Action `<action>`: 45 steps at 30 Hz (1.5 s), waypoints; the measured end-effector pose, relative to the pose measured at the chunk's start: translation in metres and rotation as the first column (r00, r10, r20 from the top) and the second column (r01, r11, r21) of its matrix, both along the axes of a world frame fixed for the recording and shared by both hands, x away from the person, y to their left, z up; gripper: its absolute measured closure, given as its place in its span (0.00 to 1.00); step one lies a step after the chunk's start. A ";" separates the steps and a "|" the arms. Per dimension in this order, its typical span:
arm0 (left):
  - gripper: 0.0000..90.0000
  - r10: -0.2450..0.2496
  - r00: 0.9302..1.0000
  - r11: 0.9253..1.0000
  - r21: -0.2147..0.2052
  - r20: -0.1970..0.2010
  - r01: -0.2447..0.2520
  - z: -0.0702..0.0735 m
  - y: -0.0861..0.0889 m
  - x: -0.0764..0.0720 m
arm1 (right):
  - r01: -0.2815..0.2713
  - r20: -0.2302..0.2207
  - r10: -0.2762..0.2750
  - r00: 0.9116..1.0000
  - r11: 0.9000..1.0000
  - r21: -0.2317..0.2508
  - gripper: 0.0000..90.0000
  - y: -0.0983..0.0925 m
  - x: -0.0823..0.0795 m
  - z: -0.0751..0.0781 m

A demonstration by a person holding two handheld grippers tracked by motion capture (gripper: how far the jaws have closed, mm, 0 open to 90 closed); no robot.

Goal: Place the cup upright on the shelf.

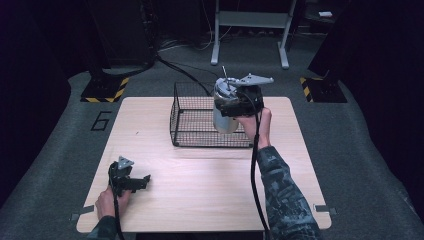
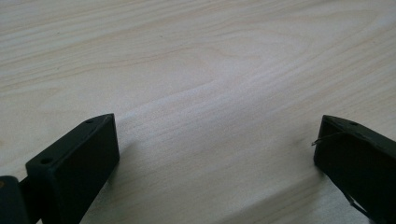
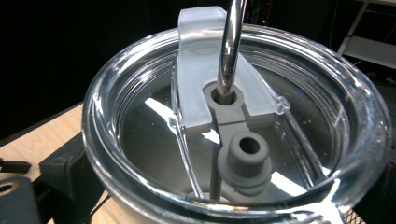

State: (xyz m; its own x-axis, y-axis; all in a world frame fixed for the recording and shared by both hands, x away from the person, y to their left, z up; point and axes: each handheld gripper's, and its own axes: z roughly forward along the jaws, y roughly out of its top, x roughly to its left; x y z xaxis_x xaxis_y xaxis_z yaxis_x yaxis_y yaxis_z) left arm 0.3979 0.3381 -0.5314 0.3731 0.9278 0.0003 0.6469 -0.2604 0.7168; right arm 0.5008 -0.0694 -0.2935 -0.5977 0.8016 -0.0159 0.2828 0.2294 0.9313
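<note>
Tumbler (image 1: 224,117) hangs clamped in right gripper (image 1: 235,105) above wire basket (image 1: 192,131); left gripper (image 1: 131,181) rests, jaws apart, on table (image 1: 210,175).

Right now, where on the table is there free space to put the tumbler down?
The bare wood in front of the wire basket, between it and the table's near edge, is free. The left gripper occupies the near-left corner. The right gripper holds the tumbler at the basket.

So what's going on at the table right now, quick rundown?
Right gripper shut on tumbler, held above wire basket. Left gripper open, low over table. Nothing in the way.
</note>
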 end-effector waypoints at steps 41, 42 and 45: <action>0.00 -0.005 1.000 1.000 0.012 0.004 0.005 0.000 0.000 0.000 | 0.095 -0.033 -0.095 0.995 0.995 -0.007 0.04 0.010 0.050 -0.017; 0.00 -0.004 1.000 1.000 0.011 0.005 0.004 0.000 0.000 0.000 | 0.092 -0.031 -0.093 0.995 0.996 -0.014 0.04 0.010 0.052 -0.017; 0.00 -0.004 1.000 1.000 0.012 0.005 0.004 0.000 0.000 0.000 | 0.105 -0.031 -0.105 0.994 0.994 -0.016 0.04 0.012 0.055 -0.020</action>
